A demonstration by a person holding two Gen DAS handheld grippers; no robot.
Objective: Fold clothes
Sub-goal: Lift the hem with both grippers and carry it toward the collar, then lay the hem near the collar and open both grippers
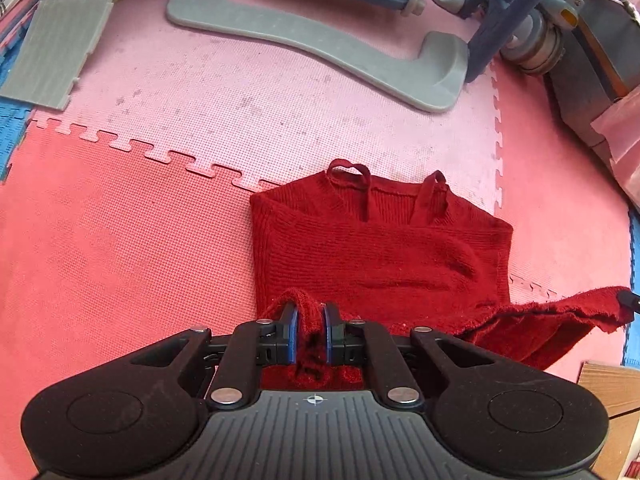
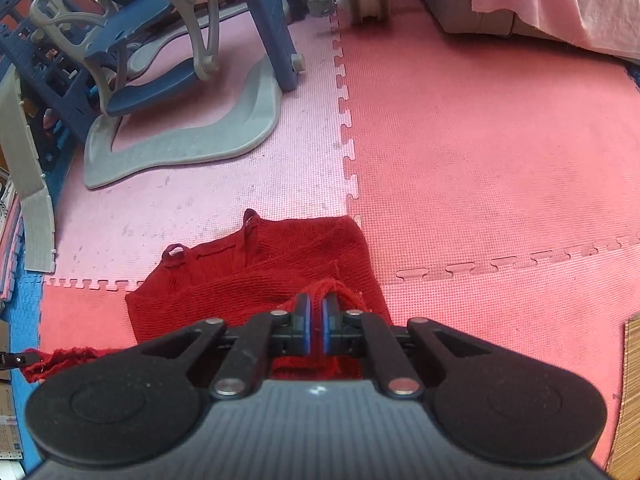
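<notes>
A dark red knitted top (image 1: 372,248) with two thin straps lies on the pink and red foam mat, straps at the far end. My left gripper (image 1: 309,320) is shut on the near left corner of its hem, lifted off the mat. In the right wrist view the same red top (image 2: 256,276) lies ahead, and my right gripper (image 2: 316,314) is shut on the near right corner of the hem. The hem stretches between both grippers; the other gripper's tip shows at each view's edge, gripping cloth.
A grey and blue plastic child's chair base (image 1: 320,40) stands on the pale pink mat (image 1: 240,92) beyond the top. A grey plastic panel (image 1: 60,32) lies far left. Pink cloth (image 2: 560,4) over a box sits far right. Wooden flooring (image 2: 630,400) borders the mat nearby.
</notes>
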